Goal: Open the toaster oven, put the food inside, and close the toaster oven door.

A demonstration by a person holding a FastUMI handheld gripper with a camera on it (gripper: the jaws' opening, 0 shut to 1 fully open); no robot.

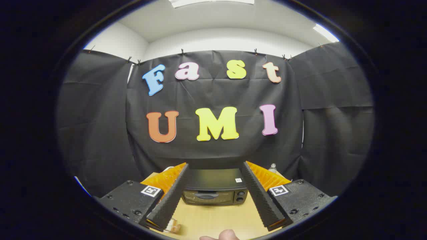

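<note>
A person's fingertip [224, 235] shows nearest, at the low edge of the pale wooden tabletop [217, 216]. Beside the left finger's base lies a small clear glass-like object [173, 226], too cut off to identify. The gripper [215, 166] stands wide open, holding nothing, its ridged fingers [170, 196] splayed apart. Beyond them, framed between the fingertips, sits the black boxy toaster oven [213, 191] with its door closed. A small clear bottle [273, 167] stands just behind the right finger.
</note>
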